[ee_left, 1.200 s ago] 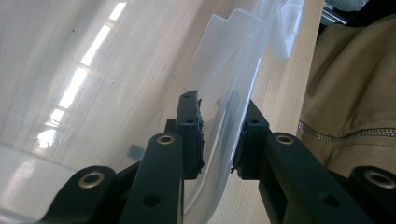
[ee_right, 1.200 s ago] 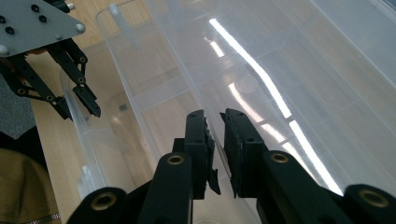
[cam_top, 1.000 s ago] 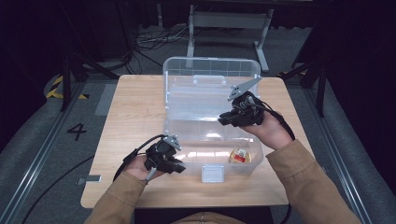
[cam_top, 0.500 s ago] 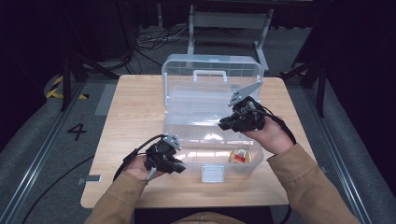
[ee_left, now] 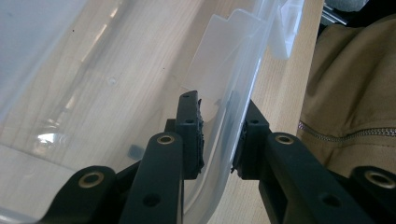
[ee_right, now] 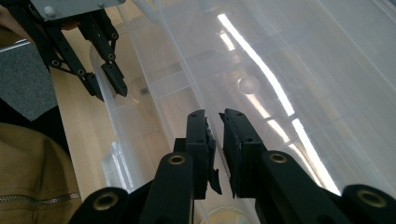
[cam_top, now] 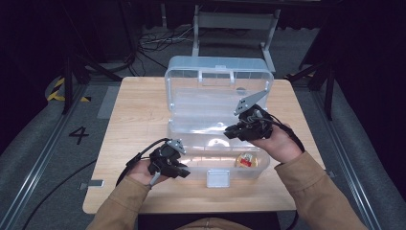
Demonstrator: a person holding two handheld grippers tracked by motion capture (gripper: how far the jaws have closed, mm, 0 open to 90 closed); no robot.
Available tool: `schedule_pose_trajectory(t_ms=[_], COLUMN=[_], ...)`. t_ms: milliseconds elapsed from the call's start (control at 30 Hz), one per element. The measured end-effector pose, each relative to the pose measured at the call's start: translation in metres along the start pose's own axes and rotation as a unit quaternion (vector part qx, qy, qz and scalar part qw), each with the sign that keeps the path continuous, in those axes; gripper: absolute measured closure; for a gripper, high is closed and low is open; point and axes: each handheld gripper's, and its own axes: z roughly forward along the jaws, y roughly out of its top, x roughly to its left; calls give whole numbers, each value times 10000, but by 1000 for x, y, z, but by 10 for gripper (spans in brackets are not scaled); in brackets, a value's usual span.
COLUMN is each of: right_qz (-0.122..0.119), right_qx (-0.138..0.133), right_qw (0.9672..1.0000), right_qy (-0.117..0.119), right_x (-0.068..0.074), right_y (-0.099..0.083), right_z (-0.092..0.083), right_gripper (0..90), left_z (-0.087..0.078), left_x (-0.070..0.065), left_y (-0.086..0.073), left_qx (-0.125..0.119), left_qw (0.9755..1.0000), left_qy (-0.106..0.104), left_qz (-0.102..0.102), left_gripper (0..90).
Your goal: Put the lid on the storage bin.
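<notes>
The wooden table (cam_top: pixel 129 124) is evenly lit from above, while the floor and room around it fall into near darkness. The high view is soft and slightly grainy. Bright white streaks of glare cross the clear plastic box (ee_right: pixel 289 70) in the right gripper view. In both gripper views the near black jaws look slightly soft, and the sleeve (ee_left: pixel 355 93) shows sharper.

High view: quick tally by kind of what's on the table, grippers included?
Clear plastic box, lid open: 1
Small red-and-gold item inside the box: 1
Grippers: 2, left gripper clamped on the box's front wall, right gripper over the box
Total: 4
</notes>
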Motion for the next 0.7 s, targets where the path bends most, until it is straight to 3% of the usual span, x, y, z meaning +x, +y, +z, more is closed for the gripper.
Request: schedule_pose_trajectory(t_ms=[700], right_qz=[-178], right_qx=[97], right_qw=[9998], right_qy=[91], right_x=[10], right_y=[-8], right_z=[2], right_gripper=[806], left_z=[0], left_x=[0], left_y=[0], left_qx=[-11], left_qw=[10000], left_qy=[-4], left_qz=[12], left_gripper=[757])
